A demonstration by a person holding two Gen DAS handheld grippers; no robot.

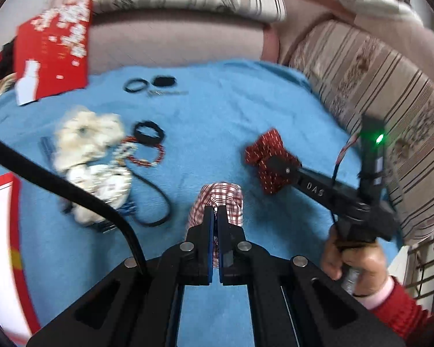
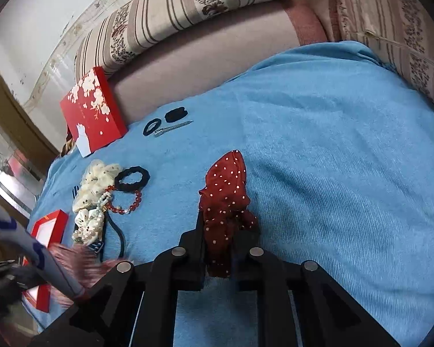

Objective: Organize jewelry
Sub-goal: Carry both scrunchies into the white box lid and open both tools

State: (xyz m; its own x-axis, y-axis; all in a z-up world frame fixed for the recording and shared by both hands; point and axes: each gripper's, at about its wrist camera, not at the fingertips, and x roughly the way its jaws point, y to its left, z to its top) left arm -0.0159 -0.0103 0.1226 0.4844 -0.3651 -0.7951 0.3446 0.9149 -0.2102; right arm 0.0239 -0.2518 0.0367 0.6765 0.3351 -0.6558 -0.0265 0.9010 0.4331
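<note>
The right gripper (image 2: pixel 218 231) is clamped on a dark red dotted scrunchie (image 2: pixel 225 202), whose long axis runs toward 12 o'clock over the blue blanket (image 2: pixel 332 159). The left gripper (image 1: pixel 215 211) is pinched tight on a red-and-white checked scrunchie (image 1: pixel 217 196). At 9 o'clock lies an open red box (image 2: pixel 47 225), contents unclear. The right gripper's arm reads "DAS" (image 1: pixel 314 188).

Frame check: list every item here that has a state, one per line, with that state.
left gripper: shut on the plaid scrunchie, fabric pinched between the fingers
right gripper: shut on the red dotted scrunchie
red flowered box: closed, propped at the blanket's far edge
red bead bracelet: loose on the blanket
</note>
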